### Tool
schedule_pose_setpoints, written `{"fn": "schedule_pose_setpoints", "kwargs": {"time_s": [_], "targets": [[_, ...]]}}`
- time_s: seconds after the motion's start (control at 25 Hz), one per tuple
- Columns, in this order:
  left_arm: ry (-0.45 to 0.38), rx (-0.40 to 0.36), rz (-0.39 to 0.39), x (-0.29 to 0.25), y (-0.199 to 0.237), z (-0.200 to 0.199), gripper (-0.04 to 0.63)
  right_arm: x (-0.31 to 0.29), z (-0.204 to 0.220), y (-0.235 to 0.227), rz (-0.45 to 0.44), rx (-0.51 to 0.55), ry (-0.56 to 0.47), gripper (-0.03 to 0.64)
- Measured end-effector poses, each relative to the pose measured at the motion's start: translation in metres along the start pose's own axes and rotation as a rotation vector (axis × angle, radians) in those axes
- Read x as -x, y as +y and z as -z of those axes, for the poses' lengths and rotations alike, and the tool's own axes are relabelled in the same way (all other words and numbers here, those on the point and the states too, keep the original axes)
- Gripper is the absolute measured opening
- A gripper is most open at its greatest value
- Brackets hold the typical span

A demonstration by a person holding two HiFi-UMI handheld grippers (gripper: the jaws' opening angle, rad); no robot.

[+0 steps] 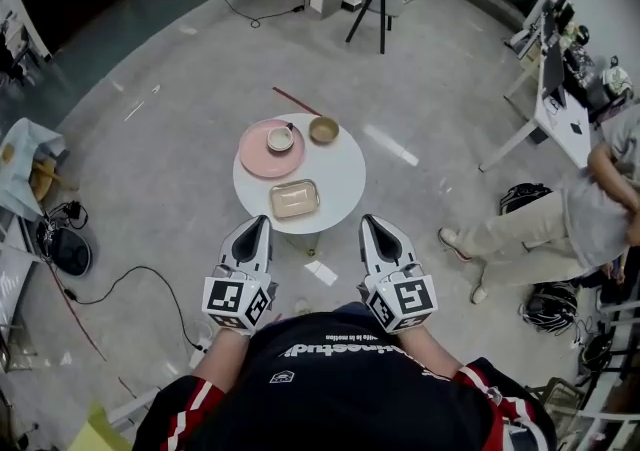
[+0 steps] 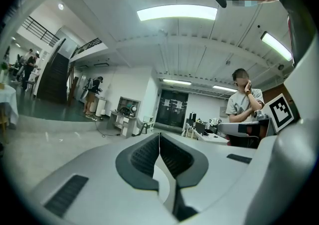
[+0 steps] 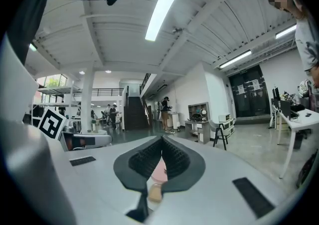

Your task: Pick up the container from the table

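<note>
I hold both tools out level in front of me, with nothing in either one. My left gripper (image 1: 257, 223) has its jaws pressed together: in the left gripper view (image 2: 159, 137) the ribbed pads meet at the tips with nothing between them. My right gripper (image 1: 371, 223) is closed the same way, and in the right gripper view (image 3: 161, 142) its pads touch at the tips, with only a bit of pink and tan showing through the gap behind them. The container (image 1: 294, 199), a shallow tan rectangle, lies flat at about 6 o'clock on the round white table (image 1: 340, 179), close to the near rim. From the container, my left gripper is at about 7 o'clock and my right gripper at about 4 o'clock, and neither touches it. A pink plate (image 1: 262, 159) sits at about 10 o'clock on the table with a small cup (image 1: 281, 138) on it. A tan bowl (image 1: 323, 129) stands at about 1 o'clock, just beside the plate. On the floor beyond the table lies a thin red stick (image 1: 297, 101). A person (image 1: 560, 219) stands off at 3 o'clock, next to a white desk (image 1: 560, 124).
</note>
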State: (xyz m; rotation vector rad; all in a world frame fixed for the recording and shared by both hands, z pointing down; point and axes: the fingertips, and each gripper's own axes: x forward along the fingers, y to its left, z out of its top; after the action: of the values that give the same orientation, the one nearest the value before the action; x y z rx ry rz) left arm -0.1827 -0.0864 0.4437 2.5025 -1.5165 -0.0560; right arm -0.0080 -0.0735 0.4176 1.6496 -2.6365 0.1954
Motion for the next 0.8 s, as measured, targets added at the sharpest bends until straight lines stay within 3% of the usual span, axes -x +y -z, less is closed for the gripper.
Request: {"fn": "schedule_pose_setpoints", "kwargs": {"time_s": [0.44, 0.8], "targets": [[0.018, 0.017, 0.023, -0.014, 0.013, 0.008, 0.025, -0.009, 0.002, 0.0, 0.035, 0.009, 0.019, 0.008], [0.006, -0.009, -0.014, -0.021, 0.023, 0.0, 0.025, -0.031, -0.005, -0.003, -0.011, 0.0, 0.005, 0.008]]}}
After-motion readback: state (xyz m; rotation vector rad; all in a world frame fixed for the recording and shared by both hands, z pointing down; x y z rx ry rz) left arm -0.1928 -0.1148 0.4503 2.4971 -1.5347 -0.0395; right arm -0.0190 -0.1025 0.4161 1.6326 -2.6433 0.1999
